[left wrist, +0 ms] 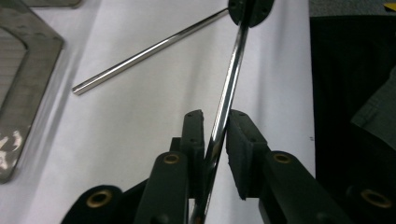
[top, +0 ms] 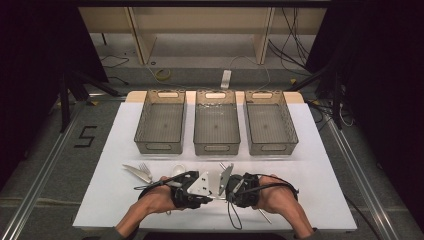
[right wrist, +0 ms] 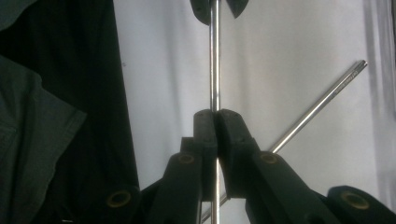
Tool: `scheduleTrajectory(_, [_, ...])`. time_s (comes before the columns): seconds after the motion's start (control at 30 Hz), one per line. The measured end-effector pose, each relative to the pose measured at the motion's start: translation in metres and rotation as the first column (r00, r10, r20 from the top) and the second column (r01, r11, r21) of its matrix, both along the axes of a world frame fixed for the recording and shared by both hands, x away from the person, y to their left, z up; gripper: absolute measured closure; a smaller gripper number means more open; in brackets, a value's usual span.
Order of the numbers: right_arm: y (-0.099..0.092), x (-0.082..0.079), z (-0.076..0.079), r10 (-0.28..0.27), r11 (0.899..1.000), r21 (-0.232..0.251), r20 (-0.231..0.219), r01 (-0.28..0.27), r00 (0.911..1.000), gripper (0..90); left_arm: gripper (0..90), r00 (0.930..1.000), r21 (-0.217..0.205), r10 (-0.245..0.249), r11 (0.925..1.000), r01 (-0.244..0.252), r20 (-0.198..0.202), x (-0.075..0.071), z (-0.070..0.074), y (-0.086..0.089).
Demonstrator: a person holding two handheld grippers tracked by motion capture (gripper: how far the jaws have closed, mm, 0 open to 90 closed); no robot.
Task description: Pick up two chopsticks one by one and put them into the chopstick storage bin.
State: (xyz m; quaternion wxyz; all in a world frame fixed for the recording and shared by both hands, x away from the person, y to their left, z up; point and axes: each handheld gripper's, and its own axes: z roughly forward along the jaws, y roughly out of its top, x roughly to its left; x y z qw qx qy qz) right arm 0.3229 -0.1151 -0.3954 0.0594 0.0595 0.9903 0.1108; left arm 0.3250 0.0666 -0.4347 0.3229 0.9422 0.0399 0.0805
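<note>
Held rod: a thin, polished metal rod (left wrist: 229,93), perhaps a chopstick or straw, spanning the gap between the two grippers above the near middle of the desk (top: 310,150).
Left gripper (left wrist: 215,122): its fingers (left wrist: 194,133) are narrow; the left pad lies against the rod, while the right one looks a hair off it, so the hold seems light.
Right gripper (right wrist: 215,115): its fingers (right wrist: 231,135) are pressed together on the same rod, which runs straight up to the other gripper's tips at the top of the right gripper view.
Handling: I judge it stiff, light and slippery; being round and glossy, it could roll or slide between flat pads. It is not fragile.
Where to hold: across the shaft, a little in from each end, with pads square to it; a grip at one end alone would let it swing.
Second rod (right wrist: 322,105): a matching one lying flat on the desk, just beyond the held one and at an angle to it.
Other cutlery (top: 142,171): a knife, a fork and a spoon on the desk, left of the hands.
Bins (top: 217,147): three grey mesh baskets in a row on the far half of the desk, all empty.
</note>
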Motion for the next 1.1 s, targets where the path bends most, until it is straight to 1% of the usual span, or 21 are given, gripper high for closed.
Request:
scheduleTrajectory(0.07, [-0.001,0.000,-0.001,0.028,1.000,-0.002,-0.002,-0.028,0.9996,86.2,79.8,0.9995,0.011,-0.030,0.9995,0.030,0.003,-0.002,0.000,0.000])
scheduleTrajectory(0.1, [-0.002,0.000,-0.001,0.025,1.000,0.010,-0.006,-0.025,0.9997,86.0,80.8,0.9990,0.016,-0.044,0.9989,0.044,0.009,-0.002,0.000,0.000])
scheduleTrajectory(0.2, [-0.005,0.000,0.000,0.038,0.999,0.024,-0.012,-0.037,0.9992,85.1,83.5,0.9973,0.021,-0.073,0.9971,0.073,-0.004,-0.005,-0.002,-0.001])
scheduleTrajectory(0.27, [-0.007,0.001,0.002,0.035,0.999,0.042,-0.014,-0.034,0.9993,84.3,84.0,0.9974,0.009,-0.071,0.9974,0.071,-0.008,-0.005,-0.001,-0.001])
scheduleTrajectory(0.3, [-0.011,0.004,0.005,0.014,0.998,0.064,-0.010,-0.013,0.9999,81.7,84.0,0.9977,0.006,-0.068,0.9977,0.068,-0.007,-0.005,0.000,0.000])
scheduleTrajectory(0.33, [-0.011,0.004,0.005,0.014,0.998,0.064,-0.010,-0.013,0.9999,81.7,84.0,0.9979,0.017,-0.064,0.9978,0.064,-0.004,-0.004,0.001,0.001])
scheduleTrajectory(0.37, [-0.014,0.005,0.008,-0.007,0.997,0.082,-0.004,0.007,1.0000,76.0,84.1,0.9987,0.016,-0.051,0.9986,0.051,-0.003,-0.003,0.001,0.002])
scheduleTrajectory(0.4, [-0.018,0.006,0.013,-0.056,0.990,0.127,0.008,0.054,0.9984,69.7,84.1,0.9994,0.015,-0.034,0.9993,0.034,0.000,-0.002,0.001,0.003])
scheduleTrajectory(0.43, [-0.021,0.006,0.017,-0.061,0.987,0.152,0.031,0.056,0.9976,66.3,84.1,0.9998,0.018,-0.019,0.9997,0.019,-0.001,-0.001,0.001,0.004])
scheduleTrajectory(0.5, [-0.027,0.007,0.025,-0.105,0.971,0.222,0.054,0.090,0.9931,60.5,84.1,0.9999,0.020,0.016,0.9997,-0.015,-0.004,0.002,0.001,0.005])
scheduleTrajectory(0.53, [-0.027,0.007,0.025,-0.105,0.971,0.222,0.054,0.090,0.9931,60.5,84.1,0.9992,0.023,0.033,0.9992,-0.033,-0.020,0.004,0.001,0.005])
scheduleTrajectory(0.63, [-0.036,0.010,0.033,-0.189,0.940,0.301,0.069,0.160,0.9795,51.5,84.1,0.9956,0.009,0.083,0.9965,-0.083,-0.043,0.008,0.001,0.008])
scheduleTrajectory(0.67, [-0.042,0.011,0.035,-0.241,0.917,0.342,0.065,0.205,0.9684,47.8,84.1,0.9940,0.006,0.101,0.9949,-0.101,-0.043,0.010,0.002,0.008])
scheduleTrajectory(0.7, [-0.042,0.011,0.035,-0.241,0.917,0.342,0.065,0.205,0.9684,47.8,84.1,0.9915,0.000,0.122,0.9925,-0.122,-0.047,0.011,0.003,0.010])
scheduleTrajectory(0.77, [-0.048,0.014,0.035,-0.291,0.893,0.369,0.039,0.257,0.9560,43.5,84.1,0.9851,-0.021,0.162,0.9864,-0.163,-0.059,0.014,0.005,0.013])
scheduleTrajectory(0.87, [-0.053,0.015,0.032,-0.336,0.876,0.377,0.029,0.301,0.9413,38.1,84.1,0.9757,-0.031,0.212,0.9764,-0.214,-0.056,0.017,0.008,0.017])
scheduleTrajectory(0.93, [-0.057,0.015,0.029,-0.370,0.860,0.385,0.020,0.335,0.9287,36.9,84.1,0.9687,-0.038,0.242,0.9690,-0.244,-0.054,0.020,0.010,0.020])
scheduleTrajectory(1.0, [-0.060,0.015,0.027,-0.381,0.853,0.393,0.020,0.343,0.9242,36.9,84.1,0.9631,-0.039,0.266,0.9628,-0.267,-0.042,0.021,0.012,0.023])
scheduleTrajectory(1.03, [-0.062,0.014,0.025,-0.379,0.851,0.401,0.022,0.339,0.9251,37.1,84.2,0.9583,-0.051,0.282,0.9575,-0.284,-0.049,0.021,0.012,0.024])
scheduleTrajectory(1.07, [-0.064,0.013,0.023,-0.382,0.847,0.406,0.016,0.343,0.9241,37.1,84.1,0.9563,-0.055,0.289,0.9551,-0.291,-0.046,0.022,0.014,0.027])
scheduleTrajectory(1.1, [-0.067,0.013,0.019,-0.391,0.843,0.407,0.014,0.352,0.9205,37.1,84.2,0.9516,-0.061,0.303,0.9501,-0.306,-0.048,0.024,0.015,0.028])
